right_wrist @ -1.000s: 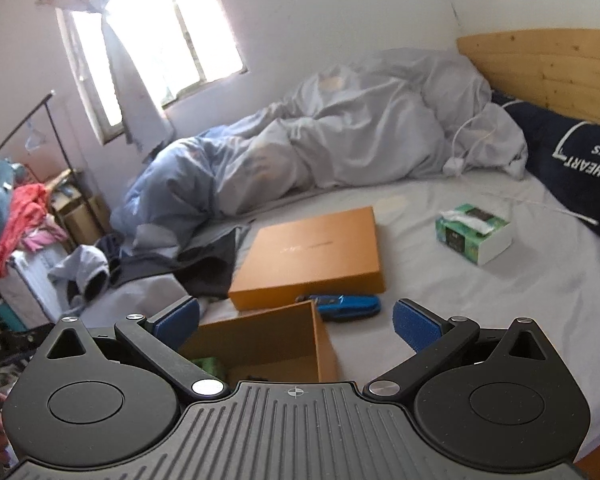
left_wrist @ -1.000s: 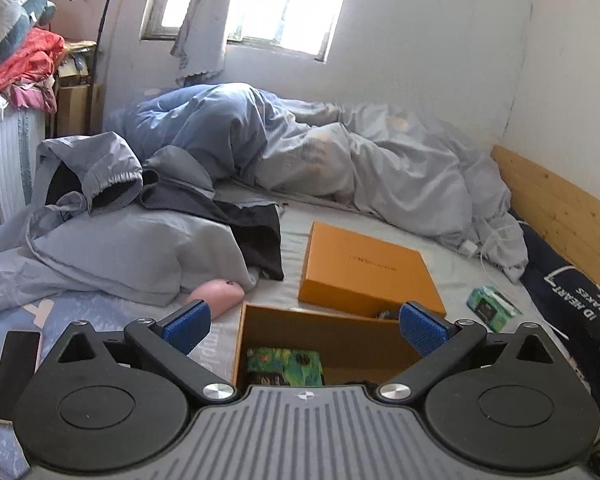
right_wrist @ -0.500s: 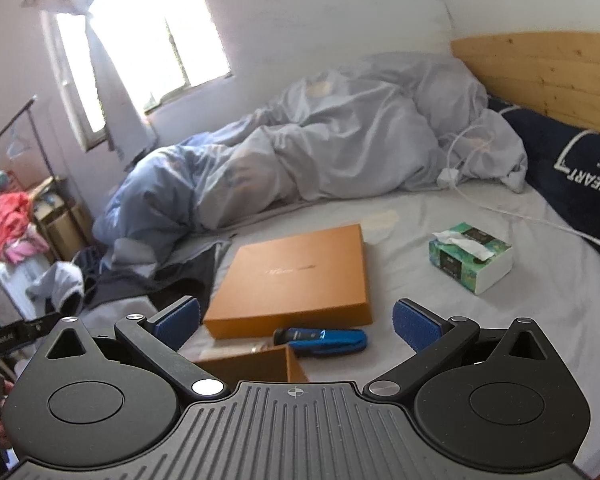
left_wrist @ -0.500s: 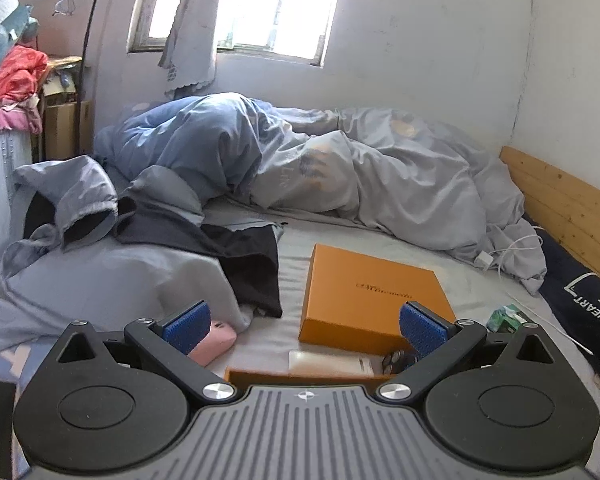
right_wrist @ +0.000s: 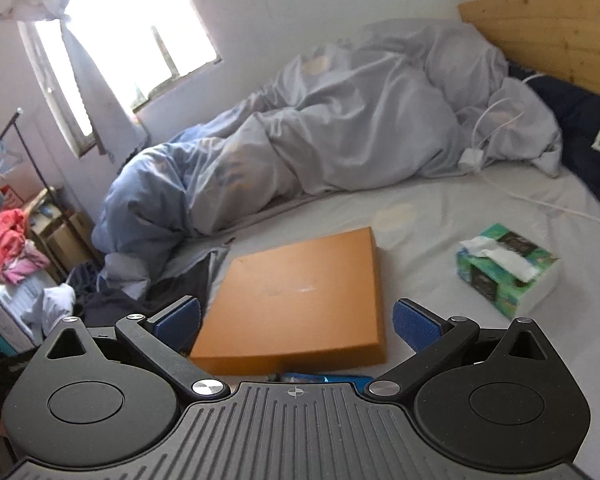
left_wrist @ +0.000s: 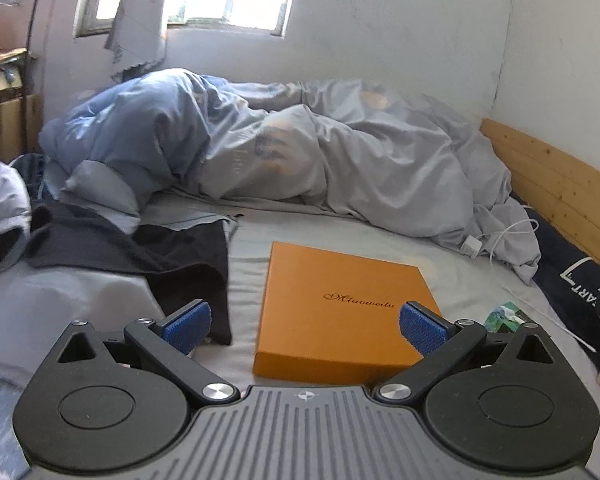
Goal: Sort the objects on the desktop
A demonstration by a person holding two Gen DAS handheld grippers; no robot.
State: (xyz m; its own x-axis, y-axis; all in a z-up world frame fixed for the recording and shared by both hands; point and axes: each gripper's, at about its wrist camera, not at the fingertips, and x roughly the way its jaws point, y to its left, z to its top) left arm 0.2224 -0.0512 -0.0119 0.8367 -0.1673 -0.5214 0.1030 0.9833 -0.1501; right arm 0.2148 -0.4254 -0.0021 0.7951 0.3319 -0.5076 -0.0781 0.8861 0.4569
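Both claws, left gripper (left_wrist: pixel 304 322) and right gripper (right_wrist: pixel 296 318), gape empty over orange box (right_wrist: pixel 300 300) mid-bed; next pick likely blue item (right_wrist: pixel 324 379).

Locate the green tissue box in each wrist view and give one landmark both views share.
Left wrist: tissue box at lower right, partly hidden behind the left gripper's right finger.
Right wrist: tissue box in full view at right, on the sheet.
Shared landmark: the flat orange box, left of it.
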